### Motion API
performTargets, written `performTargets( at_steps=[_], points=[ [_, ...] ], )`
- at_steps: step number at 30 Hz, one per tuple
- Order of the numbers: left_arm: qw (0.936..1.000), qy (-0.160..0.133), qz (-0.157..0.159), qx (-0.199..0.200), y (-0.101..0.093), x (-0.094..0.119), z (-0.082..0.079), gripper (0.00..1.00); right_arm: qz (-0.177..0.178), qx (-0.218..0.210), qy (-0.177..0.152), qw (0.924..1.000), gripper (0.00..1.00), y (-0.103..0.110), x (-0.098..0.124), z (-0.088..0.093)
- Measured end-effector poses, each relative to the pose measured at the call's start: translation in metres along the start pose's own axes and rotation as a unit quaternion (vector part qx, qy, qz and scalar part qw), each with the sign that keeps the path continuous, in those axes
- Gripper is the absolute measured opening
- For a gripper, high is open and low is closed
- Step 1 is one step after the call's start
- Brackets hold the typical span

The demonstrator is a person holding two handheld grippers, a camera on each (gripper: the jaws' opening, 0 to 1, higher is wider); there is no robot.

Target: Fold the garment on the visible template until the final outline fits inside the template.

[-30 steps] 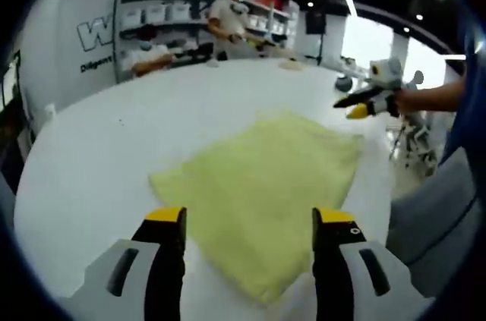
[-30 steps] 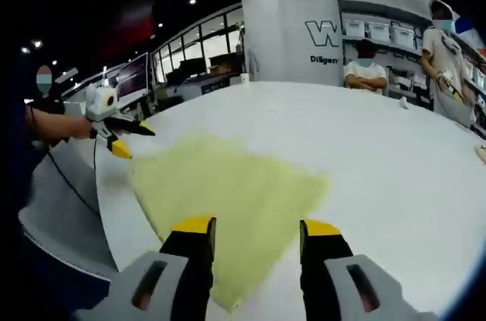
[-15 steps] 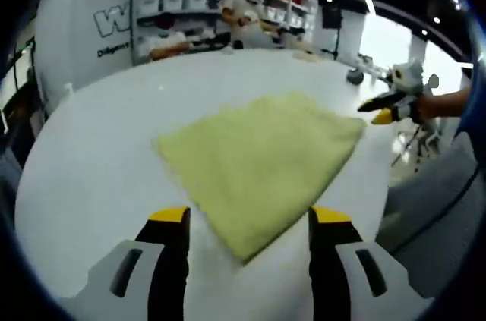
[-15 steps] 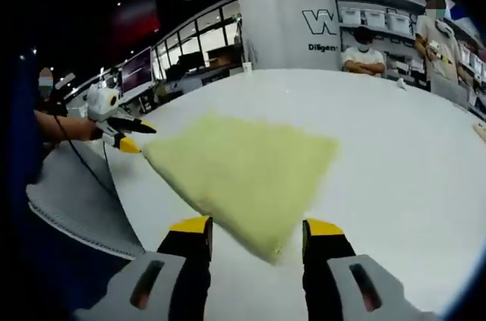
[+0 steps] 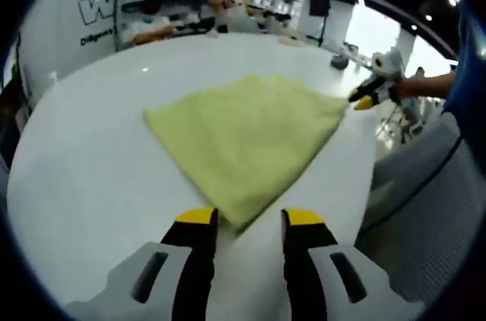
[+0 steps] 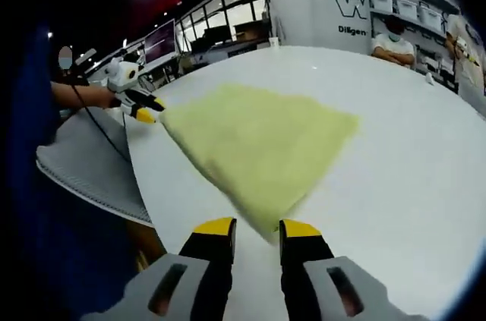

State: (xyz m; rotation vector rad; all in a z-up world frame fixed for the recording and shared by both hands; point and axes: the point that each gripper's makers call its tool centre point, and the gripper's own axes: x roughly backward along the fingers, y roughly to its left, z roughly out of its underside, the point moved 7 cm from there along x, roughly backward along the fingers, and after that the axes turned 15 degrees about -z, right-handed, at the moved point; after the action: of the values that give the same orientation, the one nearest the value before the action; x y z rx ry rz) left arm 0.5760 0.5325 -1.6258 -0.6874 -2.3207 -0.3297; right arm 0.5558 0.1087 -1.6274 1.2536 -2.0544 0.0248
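In the left gripper view, the left hand-held gripper (image 5: 244, 224) is standing narrowly parted just short of the near corner of the yellow garment (image 5: 247, 133), which is lying flat on the white worktop (image 5: 83, 162); the other hand-held gripper is sitting at the far right corner. In the right gripper view, the right hand-held gripper (image 6: 256, 230) is likewise narrowly parted and gripping nothing at the nearest corner of the garment; no template outline is discernible. Risk, as judged: jaws closing short are likely to miss the cloth or take one layer only, dragging the fold askew.
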Motion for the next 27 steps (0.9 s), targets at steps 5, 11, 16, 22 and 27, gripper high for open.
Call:
performTargets(
  at_steps=[5, 11, 16, 22, 27],
  points=[
    [0.9998, 0.0, 0.016, 0.009, -0.004, 0.003, -0.001, 0.31, -0.011, -0.003, -0.009, 0.9999, 0.15, -0.002, 0.001, -0.004],
    [0.9993, 0.005, 0.031, 0.021, -0.005, 0.007, 0.001, 0.29, -0.017, -0.009, -0.017, 0.9997, 0.1, -0.008, 0.004, -0.004],
    [0.9992, 0.004, 0.032, 0.024, -0.005, 0.008, 0.0, 0.24, -0.019, -0.013, -0.018, 0.9996, 0.06, -0.011, 0.005, -0.004],
    [0.9994, 0.004, 0.028, 0.021, -0.001, 0.007, -0.001, 0.17, -0.022, -0.01, -0.008, 0.9997, 0.03, -0.013, 0.005, -0.003],
    [0.9995, 0.001, 0.021, 0.022, 0.006, 0.008, -0.001, 0.08, -0.023, -0.009, -0.005, 0.9997, 0.0, -0.013, 0.007, -0.003]
  ],
)
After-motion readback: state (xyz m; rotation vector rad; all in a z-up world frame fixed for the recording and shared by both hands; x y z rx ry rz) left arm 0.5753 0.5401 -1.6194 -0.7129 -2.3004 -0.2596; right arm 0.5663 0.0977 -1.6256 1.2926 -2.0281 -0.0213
